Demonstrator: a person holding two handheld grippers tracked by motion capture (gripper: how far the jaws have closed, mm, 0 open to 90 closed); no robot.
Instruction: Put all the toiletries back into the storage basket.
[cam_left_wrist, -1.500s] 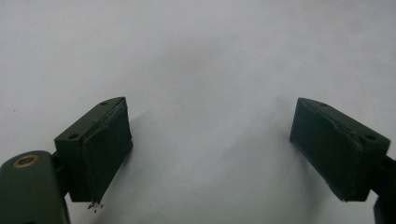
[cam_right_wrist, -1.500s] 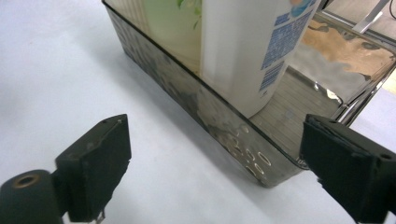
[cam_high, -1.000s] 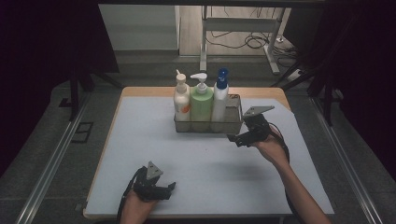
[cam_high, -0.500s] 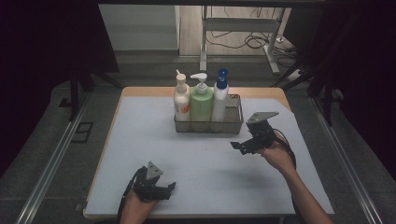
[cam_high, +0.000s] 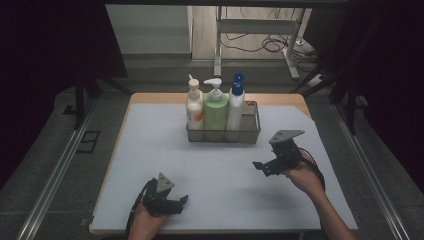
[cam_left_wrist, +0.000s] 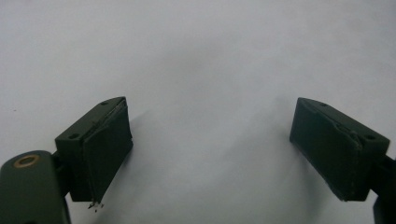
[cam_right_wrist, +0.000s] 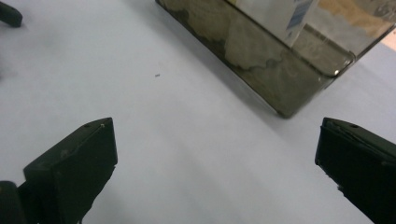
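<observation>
A metal basket (cam_high: 250, 131) stands at the back middle of the white table and holds three pump bottles: a white one (cam_high: 194, 106), a green one (cam_high: 215, 107) and a blue-capped white one (cam_high: 235, 104). My right gripper (cam_high: 259, 167) hovers in front of the basket's right end, open and empty; its own view has the basket's corner (cam_right_wrist: 280, 79) ahead between the wide-apart jaws. My left gripper (cam_high: 181, 201) sits low by the table's front edge, open, with bare table between its fingers (cam_left_wrist: 100, 154).
The white mat (cam_high: 150, 150) covers most of a wooden table, with a strip of wood showing at the back. Metal rails (cam_high: 60, 165) run along both sides. A desk frame and cables (cam_high: 260, 42) stand on the floor behind.
My right gripper has drawn back from the basket's right end toward the person and come lower. The left gripper has stayed put.
</observation>
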